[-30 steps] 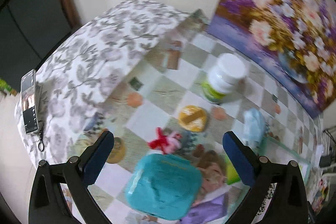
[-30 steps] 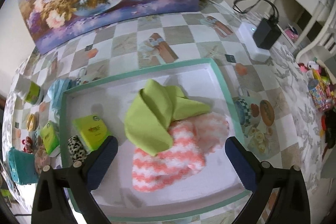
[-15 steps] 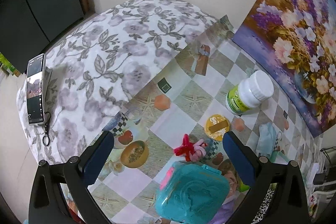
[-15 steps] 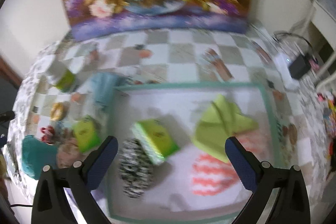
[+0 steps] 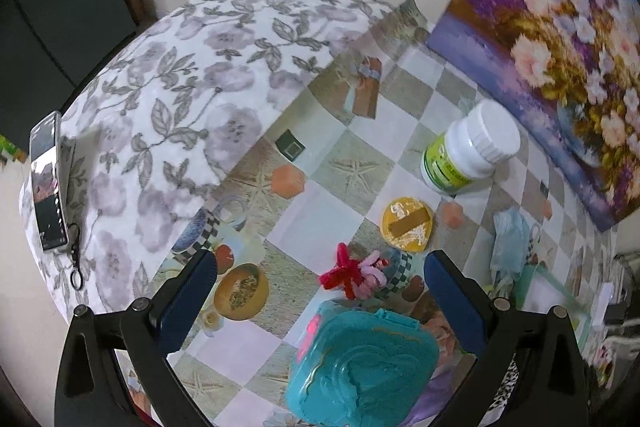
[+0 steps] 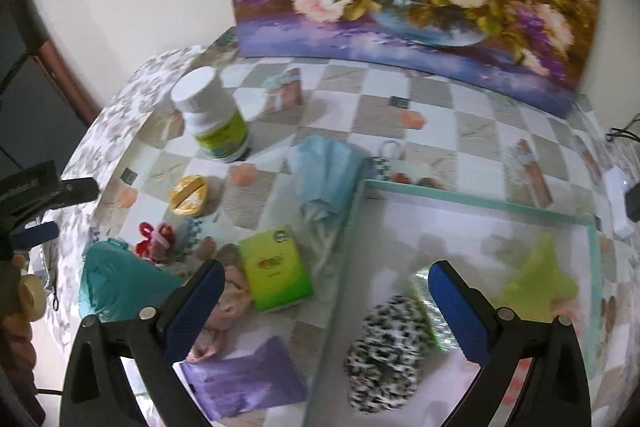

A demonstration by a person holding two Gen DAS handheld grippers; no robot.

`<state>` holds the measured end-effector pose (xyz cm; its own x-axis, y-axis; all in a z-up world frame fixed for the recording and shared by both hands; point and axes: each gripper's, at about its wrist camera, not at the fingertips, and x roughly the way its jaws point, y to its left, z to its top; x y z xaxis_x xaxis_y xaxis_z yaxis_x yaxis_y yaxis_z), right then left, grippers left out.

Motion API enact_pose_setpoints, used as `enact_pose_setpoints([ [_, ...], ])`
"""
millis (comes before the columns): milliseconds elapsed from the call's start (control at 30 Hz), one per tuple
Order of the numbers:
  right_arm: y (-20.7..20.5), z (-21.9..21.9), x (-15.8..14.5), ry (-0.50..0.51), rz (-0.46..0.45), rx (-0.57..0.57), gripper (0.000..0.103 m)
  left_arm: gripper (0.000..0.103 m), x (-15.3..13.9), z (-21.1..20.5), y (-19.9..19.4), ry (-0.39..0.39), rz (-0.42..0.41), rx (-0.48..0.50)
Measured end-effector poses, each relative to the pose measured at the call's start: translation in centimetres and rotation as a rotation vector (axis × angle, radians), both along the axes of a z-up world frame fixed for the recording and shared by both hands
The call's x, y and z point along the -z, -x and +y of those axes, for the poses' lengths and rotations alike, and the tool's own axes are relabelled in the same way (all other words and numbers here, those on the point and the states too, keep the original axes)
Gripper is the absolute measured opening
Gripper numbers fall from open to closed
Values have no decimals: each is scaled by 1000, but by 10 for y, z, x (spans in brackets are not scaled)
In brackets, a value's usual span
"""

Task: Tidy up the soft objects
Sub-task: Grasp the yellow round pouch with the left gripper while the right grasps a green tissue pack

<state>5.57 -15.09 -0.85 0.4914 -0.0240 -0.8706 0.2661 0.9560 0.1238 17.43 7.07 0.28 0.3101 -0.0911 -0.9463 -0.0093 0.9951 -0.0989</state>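
Checkered tablecloth (image 6: 460,115), flower painting behind. My right claw (image 6: 322,301) wide, empty, above green tissue pack (image 6: 276,269) w/ tray (image 6: 480,201) to right — lined up for grab. Left claw (image 5: 320,301) wide, idle over teal box (image 5: 364,367).

My left camera looks down from close above the table's left end, near the teal box (image 5: 362,367). My right camera looks down over the tray (image 6: 472,201). Both see the white bottle (image 5: 470,151) and the flower painting (image 5: 560,39).
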Motion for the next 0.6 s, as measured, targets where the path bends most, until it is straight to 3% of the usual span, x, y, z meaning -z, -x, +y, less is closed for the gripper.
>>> enact_pose_setpoints([
  [233,-18,20,13,-4,4,-115,92,103,10,-26,-24,26,91,141],
  [433,-30,23,31,-31,57,-145,77,103,16,-60,-42,-69,133,251],
  [600,-37,29,42,-38,87,-173,68,102,37,-83,-50,-136,199,312],
])
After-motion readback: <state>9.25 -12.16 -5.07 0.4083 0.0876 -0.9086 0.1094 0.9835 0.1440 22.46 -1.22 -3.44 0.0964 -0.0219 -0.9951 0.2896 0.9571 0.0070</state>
